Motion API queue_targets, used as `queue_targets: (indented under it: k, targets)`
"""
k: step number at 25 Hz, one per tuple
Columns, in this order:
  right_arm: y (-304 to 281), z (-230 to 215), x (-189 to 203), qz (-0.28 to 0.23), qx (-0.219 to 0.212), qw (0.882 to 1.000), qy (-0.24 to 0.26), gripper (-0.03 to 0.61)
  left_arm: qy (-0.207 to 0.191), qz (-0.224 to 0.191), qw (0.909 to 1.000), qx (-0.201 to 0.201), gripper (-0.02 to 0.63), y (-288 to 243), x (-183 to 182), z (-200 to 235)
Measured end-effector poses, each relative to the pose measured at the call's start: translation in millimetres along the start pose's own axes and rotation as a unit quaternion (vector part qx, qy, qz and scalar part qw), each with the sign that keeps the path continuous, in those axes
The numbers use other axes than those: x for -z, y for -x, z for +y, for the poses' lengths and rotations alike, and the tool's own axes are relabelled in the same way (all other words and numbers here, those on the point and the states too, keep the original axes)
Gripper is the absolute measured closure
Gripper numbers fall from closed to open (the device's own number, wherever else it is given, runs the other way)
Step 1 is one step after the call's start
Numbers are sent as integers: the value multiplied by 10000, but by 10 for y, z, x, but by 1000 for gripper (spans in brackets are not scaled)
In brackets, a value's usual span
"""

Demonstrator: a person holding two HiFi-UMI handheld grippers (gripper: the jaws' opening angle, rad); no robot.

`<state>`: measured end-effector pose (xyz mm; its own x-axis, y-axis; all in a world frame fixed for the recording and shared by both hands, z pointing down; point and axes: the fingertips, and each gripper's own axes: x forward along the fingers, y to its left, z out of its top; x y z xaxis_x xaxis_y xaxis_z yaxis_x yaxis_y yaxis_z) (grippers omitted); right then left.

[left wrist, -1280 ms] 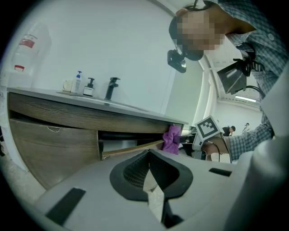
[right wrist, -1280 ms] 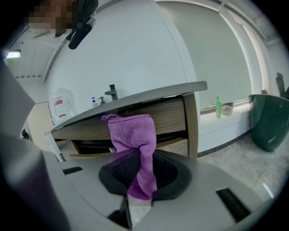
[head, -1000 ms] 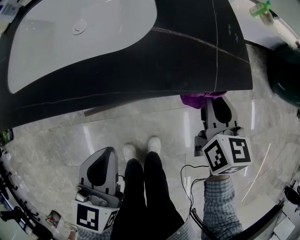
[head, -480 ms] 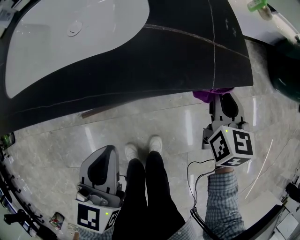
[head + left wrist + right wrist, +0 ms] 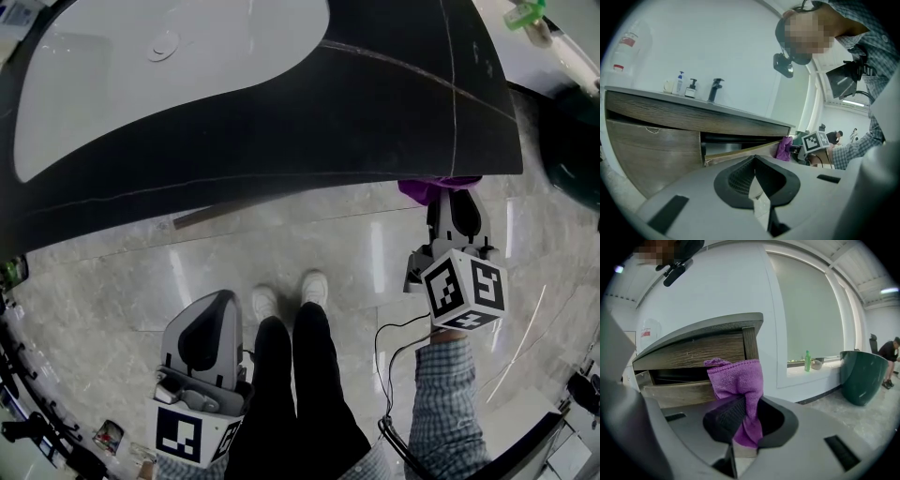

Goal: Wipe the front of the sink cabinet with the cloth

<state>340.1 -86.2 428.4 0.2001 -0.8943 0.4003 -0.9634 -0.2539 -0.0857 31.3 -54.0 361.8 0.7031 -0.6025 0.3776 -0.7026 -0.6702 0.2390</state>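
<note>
The sink cabinet has a black top (image 5: 394,112) with a white basin (image 5: 169,84) and a wood-grain front (image 5: 651,140) (image 5: 693,352). One drawer (image 5: 740,151) stands ajar. My right gripper (image 5: 454,208) (image 5: 747,413) is shut on a purple cloth (image 5: 433,190) (image 5: 738,378) and holds it against the cabinet front near the right end, just under the countertop edge. In the left gripper view the cloth (image 5: 783,148) shows at the ajar drawer's right end. My left gripper (image 5: 200,336) (image 5: 754,172) hangs low by the person's legs, away from the cabinet, shut on nothing.
A dark green tub (image 5: 574,150) (image 5: 862,376) stands on the floor right of the cabinet. A tap (image 5: 715,89) and soap bottles (image 5: 686,86) are on the counter. The person's legs and shoes (image 5: 291,366) are between the grippers, and a cable (image 5: 384,356) trails from the right gripper.
The right gripper has carried the purple cloth to the right along the cabinet front, toward its right end. The left gripper has stayed low by the legs.
</note>
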Motion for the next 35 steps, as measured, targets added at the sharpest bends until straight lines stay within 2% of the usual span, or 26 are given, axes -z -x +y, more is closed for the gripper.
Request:
queue_targets:
  k: [12,35]
  targets:
    - [83,407,59,21,-244,9997,61,505,77,-95,9998,-172,603,247,44,178]
    - [208,1753,271,184,-1059,9938,274,505,299,-259,9966,-719,603,828,189,582]
